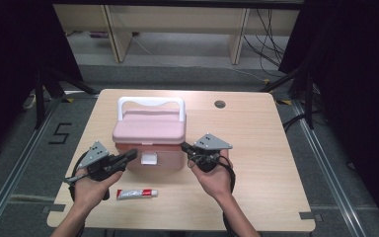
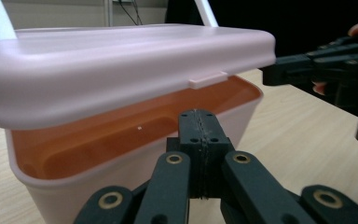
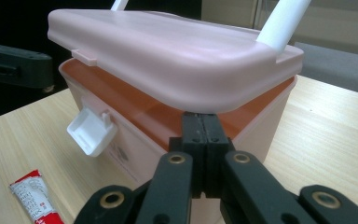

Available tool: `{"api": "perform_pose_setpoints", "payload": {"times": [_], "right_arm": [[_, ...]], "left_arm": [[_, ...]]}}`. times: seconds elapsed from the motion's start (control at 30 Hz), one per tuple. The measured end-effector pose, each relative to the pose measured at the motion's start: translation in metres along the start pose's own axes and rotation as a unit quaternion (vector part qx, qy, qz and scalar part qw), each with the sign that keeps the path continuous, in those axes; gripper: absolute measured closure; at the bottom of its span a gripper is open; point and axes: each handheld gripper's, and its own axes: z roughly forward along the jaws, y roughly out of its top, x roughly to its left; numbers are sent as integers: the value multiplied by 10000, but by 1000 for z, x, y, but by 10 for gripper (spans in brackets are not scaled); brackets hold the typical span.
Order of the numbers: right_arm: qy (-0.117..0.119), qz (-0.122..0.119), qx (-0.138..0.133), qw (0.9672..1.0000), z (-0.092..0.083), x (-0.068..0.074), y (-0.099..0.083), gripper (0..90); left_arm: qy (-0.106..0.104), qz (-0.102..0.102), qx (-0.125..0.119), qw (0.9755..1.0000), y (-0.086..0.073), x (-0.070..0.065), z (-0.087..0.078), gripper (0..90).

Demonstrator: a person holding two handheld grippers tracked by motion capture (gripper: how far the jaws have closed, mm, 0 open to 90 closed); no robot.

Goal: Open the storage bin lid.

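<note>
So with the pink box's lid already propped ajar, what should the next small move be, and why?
Probably lift the lid further. The white latch hangs free and both shut grippers, left and right, point at the gap under its front edge. The tube waits on the table.

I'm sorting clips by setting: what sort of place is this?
Probably a lab or recording workspace, not a home: a bare wooden table stands between black curtains, loose cables trail over the floor, and a taped "5" marks the floor.

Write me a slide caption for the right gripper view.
Shut right tongs tucked under the raised lid of a pink box, white latch hanging open.
</note>
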Motion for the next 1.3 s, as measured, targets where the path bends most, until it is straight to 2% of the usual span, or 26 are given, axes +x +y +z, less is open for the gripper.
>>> {"api": "perform_pose_setpoints", "payload": {"times": [0.13,0.27,0.43,0.5,0.53,0.6,0.83,0.93,0.97,1.0,1.07,1.17,1.2,1.27,1.3], "right_arm": [[-67,-30,14,10000,-1,0,1,900],[-35,-24,-24,10000,-2,0,3,900],[-72,-72,-6,9999,-3,0,5,900],[-81,81,-71,9999,-2,2,4,900],[-86,-36,-61,9999,-2,0,5,900],[-39,-88,-85,9999,-2,0,6,900],[-63,12,-66,10000,-4,3,6,900],[11,-70,-116,9999,-3,4,4,900],[-48,-69,-73,9999,-4,6,4,900],[32,-16,-88,10000,-3,9,3,900],[64,-124,-69,9999,-1,13,2,900],[219,-181,58,9996,5,23,1,900],[237,-142,52,9996,8,27,1,900],[441,-115,96,9989,17,36,-1,900],[444,-136,109,9989,19,38,-1,900]], "left_arm": [[68,8,-46,10000,1,1,6,897],[163,52,-25,9999,3,3,12,897],[192,50,-65,9998,7,5,15,898],[199,43,-76,9998,9,6,16,898],[203,42,-80,9998,10,7,16,898],[173,38,-130,9998,11,7,17,898],[237,153,-142,9995,17,7,16,898],[226,164,-170,9995,19,7,17,897],[224,183,-181,9994,19,7,17,897],[196,180,-224,9994,20,7,18,897],[218,188,-214,9994,22,7,18,897],[229,217,-263,9992,25,6,19,897],[214,227,-302,9991,26,6,19,898],[231,268,-300,9989,28,5,20,897],[224,265,-317,9989,29,5,20,898]]}}
